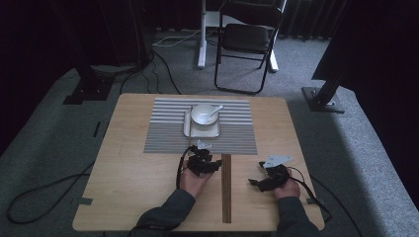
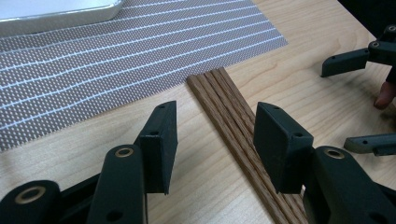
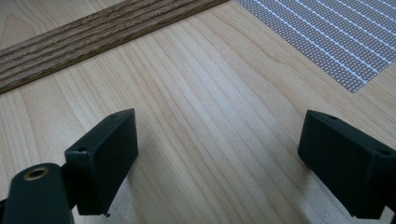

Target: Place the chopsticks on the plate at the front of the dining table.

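High view: a pale wooden counter (image 1: 128,197) carries a grey striped woven placemat (image 1: 163,133) at its far middle, and on the mat sits a white square plate (image 1: 188,129) holding a white round bowl (image 1: 201,115) with a white spoon (image 1: 216,108) resting in it. The left gripper (image 1: 203,163) hovers just short of the mat's near edge, beside the far end of a dark wooden strip (image 1: 227,192) (it runs from the mat's edge toward the person). In the left gripper view the gripper's fingers (image 2: 161,140) stand apart, straddling that strip with nothing held. Farther right, the right gripper (image 1: 264,181) sits low over bare counter, well apart from the plate. In the right gripper view its fingers (image 3: 105,154) are spread wide and empty, the strip beyond them at upper left.
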`<state>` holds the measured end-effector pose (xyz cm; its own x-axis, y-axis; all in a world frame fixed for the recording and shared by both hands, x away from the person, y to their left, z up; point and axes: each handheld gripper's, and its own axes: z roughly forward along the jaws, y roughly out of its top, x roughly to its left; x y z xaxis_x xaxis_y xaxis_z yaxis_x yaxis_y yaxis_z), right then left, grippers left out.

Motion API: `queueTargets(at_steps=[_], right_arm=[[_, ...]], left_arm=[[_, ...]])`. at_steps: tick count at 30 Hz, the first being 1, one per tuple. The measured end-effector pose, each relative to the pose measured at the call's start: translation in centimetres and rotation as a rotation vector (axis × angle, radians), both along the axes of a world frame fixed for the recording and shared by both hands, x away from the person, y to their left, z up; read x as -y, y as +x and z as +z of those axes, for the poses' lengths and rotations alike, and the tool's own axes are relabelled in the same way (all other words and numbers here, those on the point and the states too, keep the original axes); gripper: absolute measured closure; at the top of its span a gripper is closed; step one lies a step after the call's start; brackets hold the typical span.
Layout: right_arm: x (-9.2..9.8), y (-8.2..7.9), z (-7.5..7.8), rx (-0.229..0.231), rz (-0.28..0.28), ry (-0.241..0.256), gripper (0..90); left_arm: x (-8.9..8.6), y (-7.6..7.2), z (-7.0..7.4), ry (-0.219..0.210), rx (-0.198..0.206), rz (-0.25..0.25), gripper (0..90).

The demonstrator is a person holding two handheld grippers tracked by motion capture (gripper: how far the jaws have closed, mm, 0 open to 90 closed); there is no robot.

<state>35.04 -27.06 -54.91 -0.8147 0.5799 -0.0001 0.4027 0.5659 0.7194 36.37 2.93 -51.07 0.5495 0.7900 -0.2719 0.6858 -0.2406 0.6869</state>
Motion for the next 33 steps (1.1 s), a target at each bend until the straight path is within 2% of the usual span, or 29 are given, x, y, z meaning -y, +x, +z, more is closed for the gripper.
queueTargets(at_steps=[11,18,33], right_arm=[[0.0,0.0,0.0,-0.001,0.000,0.000,11.6],[0.0,0.0,0.0,-0.001,-0.001,0.001,11.6],[0.0,0.0,0.0,0.000,-0.001,0.000,11.6]], left_arm=[[0.1,-0.3,-0.6,0.009,-0.008,-0.004,50.2],[0.6,-1.0,-1.0,0.028,0.007,-0.020,50.2],[1.5,-1.9,-1.9,0.046,-0.009,-0.048,50.2]])
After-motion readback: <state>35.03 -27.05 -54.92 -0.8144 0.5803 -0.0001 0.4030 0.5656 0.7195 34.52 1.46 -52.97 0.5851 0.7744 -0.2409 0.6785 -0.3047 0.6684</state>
